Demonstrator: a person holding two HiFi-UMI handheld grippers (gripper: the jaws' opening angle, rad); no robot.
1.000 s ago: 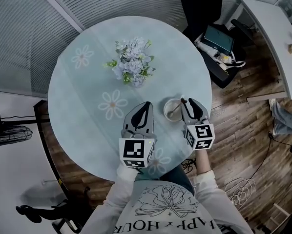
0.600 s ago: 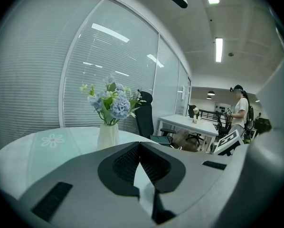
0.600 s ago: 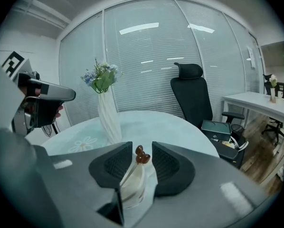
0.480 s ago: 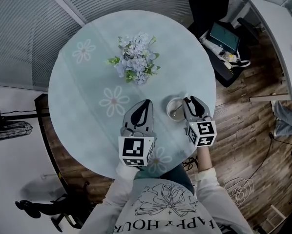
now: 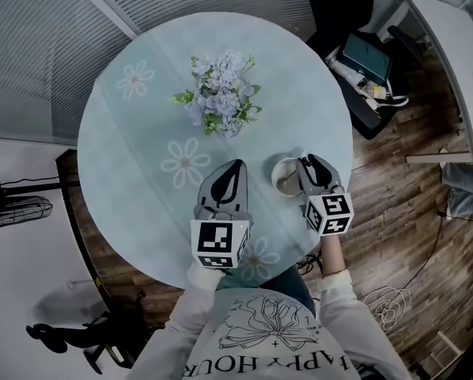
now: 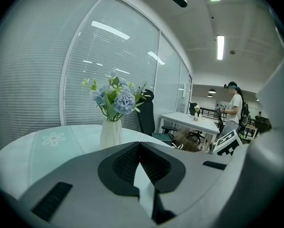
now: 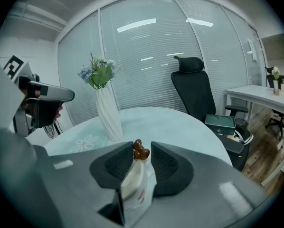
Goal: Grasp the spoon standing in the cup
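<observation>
- Now, the right gripper (image 5: 309, 166) is at the right rim of the cup (image 5: 285, 177). Its jaws have just been closing but are not yet clenched. They stand slightly apart, with the brown knobbed top of the spoon (image 7: 140, 150) between their tips, above the cup.
- To grasp it well, I would centre the handle between the pads before squeezing. Both pads should meet it together, because a one-sided push could lever the spoon against the rim and tip the cup.
- Taking it just under the knob looks safest, with the tips kept clear of the cup's rim.
- The left gripper (image 5: 231, 172) sits just left of the cup. Its tips are pressed together on nothing, so it would have to open before it could steady the cup.
- Only the right gripper view shows the handle standing between the jaws. From above, the gripper's body crowds the cup and the spoon is barely legible inside it.
- Only the head view gives the layout. The cup is on the round table (image 5: 134, 145) near the person's edge, and the flowers (image 5: 221, 105) are well beyond the cup.
- The left gripper view shows neither cup nor spoon.
</observation>
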